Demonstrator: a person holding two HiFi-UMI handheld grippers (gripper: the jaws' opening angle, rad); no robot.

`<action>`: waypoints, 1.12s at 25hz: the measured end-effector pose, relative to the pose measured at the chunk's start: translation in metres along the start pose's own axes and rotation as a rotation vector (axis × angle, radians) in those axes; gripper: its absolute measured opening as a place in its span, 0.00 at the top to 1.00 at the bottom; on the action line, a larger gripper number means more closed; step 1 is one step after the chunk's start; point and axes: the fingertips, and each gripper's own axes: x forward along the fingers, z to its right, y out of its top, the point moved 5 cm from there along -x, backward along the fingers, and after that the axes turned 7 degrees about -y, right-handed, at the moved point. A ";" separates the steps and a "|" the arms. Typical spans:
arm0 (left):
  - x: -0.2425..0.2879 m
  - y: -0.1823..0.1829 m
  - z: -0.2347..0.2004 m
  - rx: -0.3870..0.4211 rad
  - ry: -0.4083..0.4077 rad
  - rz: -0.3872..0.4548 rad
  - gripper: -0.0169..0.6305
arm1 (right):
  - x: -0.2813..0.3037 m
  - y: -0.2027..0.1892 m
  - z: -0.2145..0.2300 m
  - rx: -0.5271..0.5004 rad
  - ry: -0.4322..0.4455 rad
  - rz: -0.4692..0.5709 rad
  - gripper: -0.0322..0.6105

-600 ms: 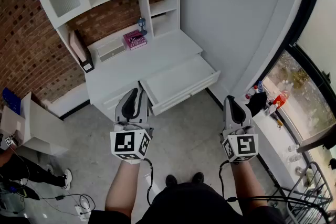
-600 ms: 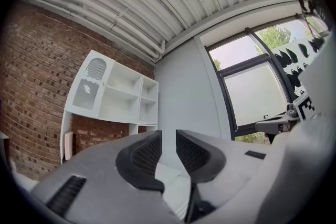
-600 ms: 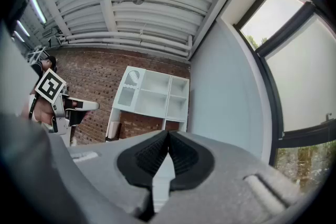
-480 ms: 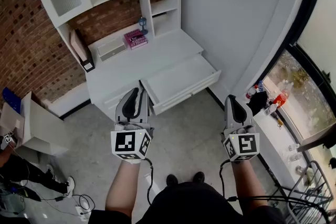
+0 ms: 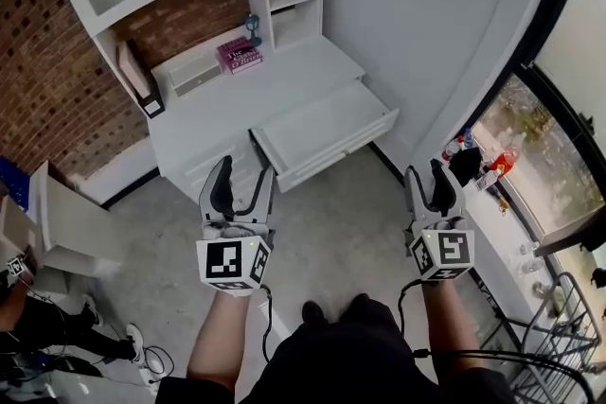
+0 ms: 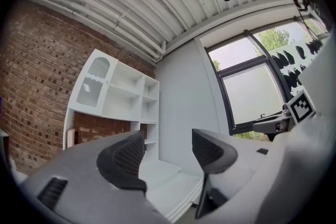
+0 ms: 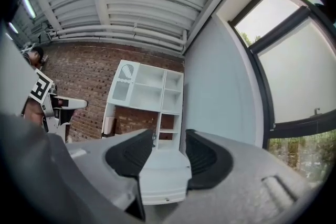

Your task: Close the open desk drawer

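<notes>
At lower left of the head view, the left claw point(image 5: 244, 177) hangs with its jaws spread and nothing between them, well short of the white counter point(image 5: 256, 99). The drawer point(image 5: 322, 130) juts from the counter's front at the frame's centre, pulled out and seemingly bare. At lower right, the right claw point(image 5: 427, 175) is likewise spread and empty, so a push landing on one corner of the drawer front could skew and jam it, and a hard shove could slam it and jolt the pink book point(image 5: 239, 55) behind.
</notes>
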 end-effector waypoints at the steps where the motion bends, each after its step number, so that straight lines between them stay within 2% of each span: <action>1: -0.003 -0.008 -0.001 -0.017 -0.011 -0.019 0.54 | -0.001 -0.007 0.000 -0.002 0.000 -0.015 0.64; 8: -0.004 -0.061 -0.013 -0.087 0.001 -0.117 0.54 | 0.017 -0.065 0.009 0.047 0.002 -0.148 0.61; 13: 0.011 -0.088 -0.018 -0.075 0.026 -0.185 0.54 | 0.047 -0.105 0.014 0.046 0.036 -0.195 0.61; 18: 0.042 -0.118 -0.023 -0.055 0.049 -0.262 0.54 | 0.091 -0.150 0.021 0.060 0.074 -0.253 0.61; 24: 0.092 -0.156 -0.025 -0.065 0.089 -0.354 0.54 | 0.148 -0.206 0.025 -0.022 0.169 -0.302 0.62; 28: 0.118 -0.178 -0.021 -0.067 0.110 -0.413 0.54 | 0.177 -0.237 0.032 -0.025 0.210 -0.346 0.63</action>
